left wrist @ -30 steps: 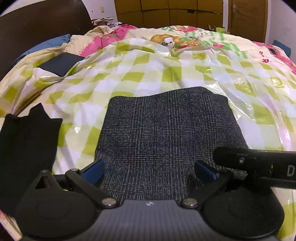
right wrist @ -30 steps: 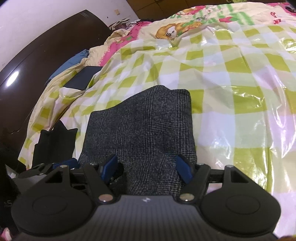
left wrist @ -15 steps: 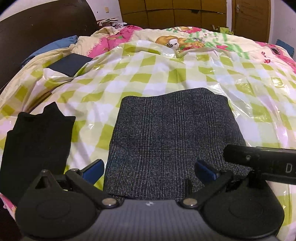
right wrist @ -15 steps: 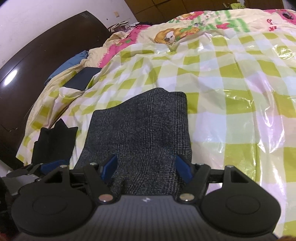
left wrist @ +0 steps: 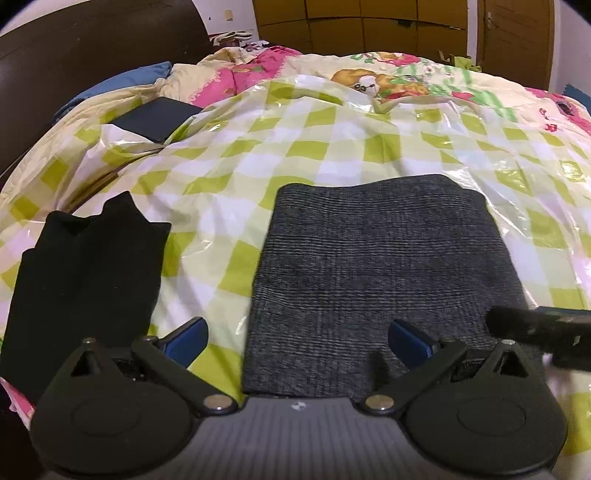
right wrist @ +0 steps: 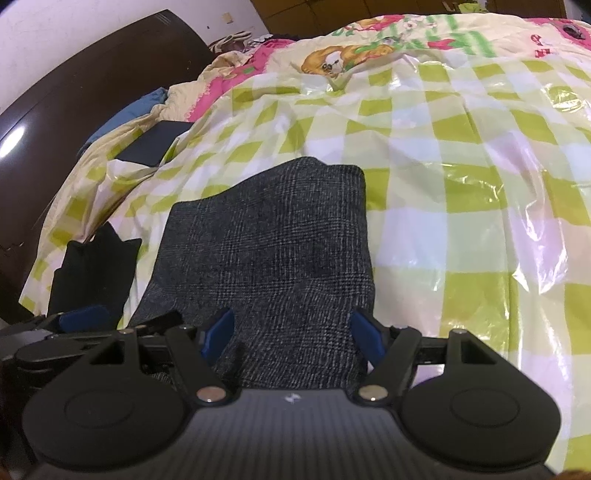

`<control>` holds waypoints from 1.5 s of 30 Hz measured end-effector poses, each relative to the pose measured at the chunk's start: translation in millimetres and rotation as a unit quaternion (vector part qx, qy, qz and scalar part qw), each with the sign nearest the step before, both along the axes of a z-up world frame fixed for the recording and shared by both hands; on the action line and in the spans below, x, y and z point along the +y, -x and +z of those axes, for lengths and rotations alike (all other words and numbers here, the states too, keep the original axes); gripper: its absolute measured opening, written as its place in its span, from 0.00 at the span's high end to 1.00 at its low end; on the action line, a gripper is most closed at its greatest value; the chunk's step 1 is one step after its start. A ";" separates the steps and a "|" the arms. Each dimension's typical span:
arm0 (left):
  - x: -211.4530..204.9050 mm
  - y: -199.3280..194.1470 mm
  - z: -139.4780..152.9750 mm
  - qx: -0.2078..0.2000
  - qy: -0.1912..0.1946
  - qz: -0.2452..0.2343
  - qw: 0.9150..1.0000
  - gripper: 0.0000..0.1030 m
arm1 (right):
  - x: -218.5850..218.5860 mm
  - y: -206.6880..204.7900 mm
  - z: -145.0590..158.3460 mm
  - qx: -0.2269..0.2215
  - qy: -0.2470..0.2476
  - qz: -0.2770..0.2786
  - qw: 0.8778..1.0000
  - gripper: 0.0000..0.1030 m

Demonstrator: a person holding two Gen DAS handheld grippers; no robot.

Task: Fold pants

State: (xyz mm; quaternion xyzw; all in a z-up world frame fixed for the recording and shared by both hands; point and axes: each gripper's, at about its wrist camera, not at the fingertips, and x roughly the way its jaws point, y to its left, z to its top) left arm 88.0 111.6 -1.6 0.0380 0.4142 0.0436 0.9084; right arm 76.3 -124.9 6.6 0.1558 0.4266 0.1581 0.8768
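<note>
In the left wrist view our left gripper (left wrist: 297,338) sits at the bottom of the frame with its jaws spread wide and nothing pinched between them. Its left blue pad (left wrist: 184,338) hangs over the checked cover, and the right pad (left wrist: 408,341) is over the near part of the pants. In the right wrist view our right gripper (right wrist: 291,334) is also at the bottom of the frame, jaws spread and gripping nothing, with both blue pads above the near edge of the same cloth.

The folded grey pants (left wrist: 380,280) lie flat in the lower centre of the left view as a neat, roughly rectangular stack, their near edge running under the gripper body. In the right view the pants (right wrist: 273,258) fill the centre, with the far edge a little uneven, higher at the right corner.

They rest on a shiny green-and-white checked plastic sheet (left wrist: 332,147) that covers the bed. At the left of the frame, apart from the pants, lies a folded black garment (left wrist: 85,273). Further up and left, a dark flat item (left wrist: 155,118) sits beside a blue cloth (left wrist: 122,83). A cartoon-print quilt (left wrist: 388,79) spans the upper part, with a dark headboard (left wrist: 74,48) in the upper left and wooden wardrobe doors (left wrist: 369,26) along the top.
</note>
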 end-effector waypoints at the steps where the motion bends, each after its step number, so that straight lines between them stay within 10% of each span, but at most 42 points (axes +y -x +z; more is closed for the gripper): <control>1: 2.2 -2.0 0.2 -0.002 -0.001 0.001 1.000 0.00 | -1.7 -2.2 0.7 -0.001 -0.002 -0.003 1.000 0.30; 22: 34.0 -37.0 -31.6 0.008 0.043 -0.051 0.998 0.00 | -7.8 -40.1 -31.8 0.018 -0.033 0.008 0.999 0.27; 45: 52.8 -59.5 -61.7 0.024 0.188 -0.170 0.967 0.00 | 0.3 -52.2 -42.4 0.005 -0.088 0.042 0.995 0.23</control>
